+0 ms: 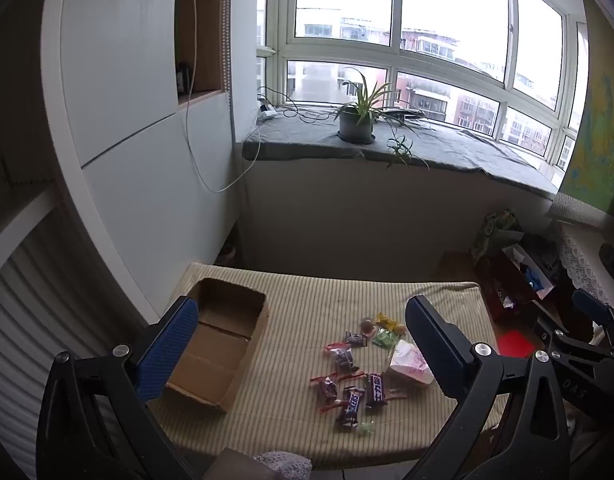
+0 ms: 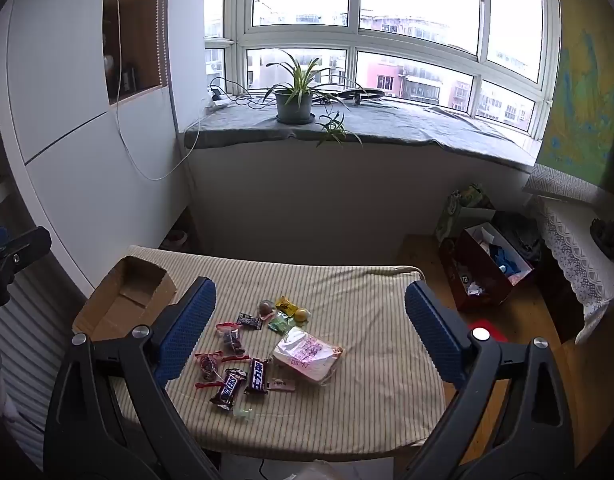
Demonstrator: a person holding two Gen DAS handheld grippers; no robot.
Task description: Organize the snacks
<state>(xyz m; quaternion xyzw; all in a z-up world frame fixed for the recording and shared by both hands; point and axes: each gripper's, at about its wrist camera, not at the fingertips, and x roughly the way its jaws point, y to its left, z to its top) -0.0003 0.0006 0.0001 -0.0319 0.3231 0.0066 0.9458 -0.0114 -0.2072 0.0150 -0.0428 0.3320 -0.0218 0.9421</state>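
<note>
Daylight from a wide window [image 2: 387, 20] falls across a low table covered in a ribbed, pale striped cloth [image 2: 367, 380] that fills the lower middle of both views. Toward the left of the table sits an open cardboard box [image 1: 223, 344], flaps down, with only its bare brown floor showing inside. Right of it, well apart from the box, the snacks lie scattered in a loose cluster: a brown Snickers bar [image 2: 229, 388] with its name readable, a second dark bar [image 2: 257, 376] just beside it printed with white Chinese characters, two clear packets with red ends [image 2: 211, 362] holding something dark, a small dark wrapper [image 2: 249, 321], a yellow wrapper [image 2: 286, 306], a green wrapper [image 2: 281, 325], a round brown sweet [image 2: 265, 307] and a round yellow one [image 2: 301, 314]. At the right edge of the cluster lies a white plastic-wrapped packet [image 2: 307, 356] with pink print too small to read. Both tools hover above the near edge of the table: the left gripper [image 1: 303, 344] has its blue-padded jaws spread wide with nothing between them, and the right gripper [image 2: 309, 332] is likewise fully spread and holds nothing, the cluster lying in plain sight between its fingers. On the grey-draped sill behind stands a potted spider plant [image 2: 293, 100] among trailing cables. On the floor at the right of the frame stands an open dark red box [image 2: 487, 276] with papers and something blue in it, next to a green bag [image 2: 463, 204].
</note>
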